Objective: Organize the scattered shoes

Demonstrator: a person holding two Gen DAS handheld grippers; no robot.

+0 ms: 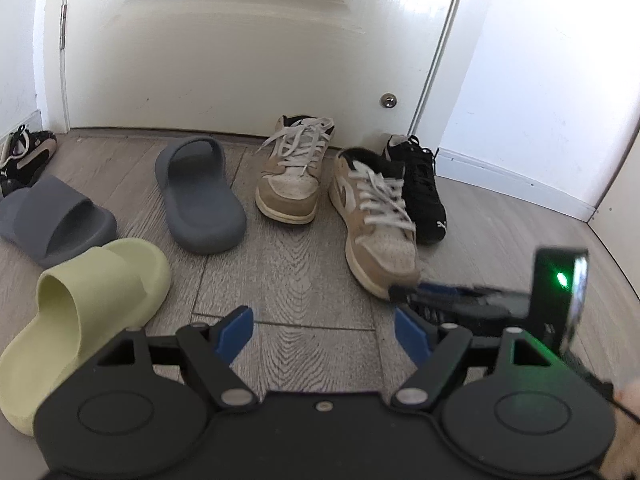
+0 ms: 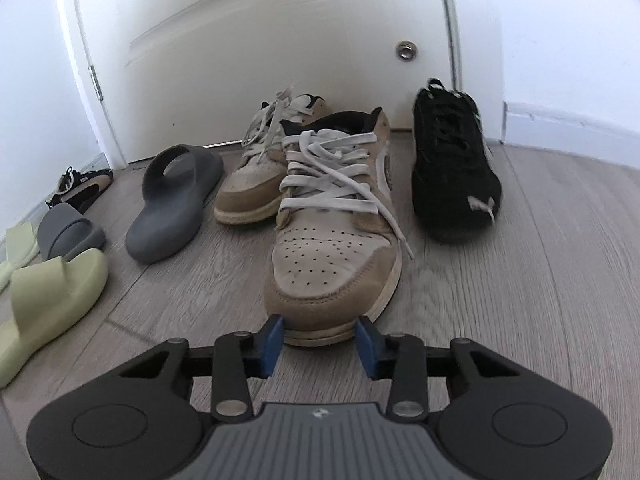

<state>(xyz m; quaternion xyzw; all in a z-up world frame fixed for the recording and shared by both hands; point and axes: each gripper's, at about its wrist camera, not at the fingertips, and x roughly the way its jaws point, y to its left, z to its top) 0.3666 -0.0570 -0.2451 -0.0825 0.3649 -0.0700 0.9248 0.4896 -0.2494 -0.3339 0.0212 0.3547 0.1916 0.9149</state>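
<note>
My right gripper (image 2: 320,334) is shut on the toe of a tan and white sneaker (image 2: 336,232), which rests on the wood floor; it also shows in the left wrist view (image 1: 376,216) with the right gripper (image 1: 404,294) at its toe. Its mate (image 1: 292,172) stands by the door, also visible in the right wrist view (image 2: 260,168). A black sneaker (image 2: 452,168) stands to the right. My left gripper (image 1: 324,332) is open and empty above bare floor.
Two grey slides (image 1: 200,196) (image 1: 52,220) and a pale green slide (image 1: 84,320) lie to the left. Another black sneaker (image 1: 24,156) sits by the left wall. A white door (image 1: 248,48) closes off the back.
</note>
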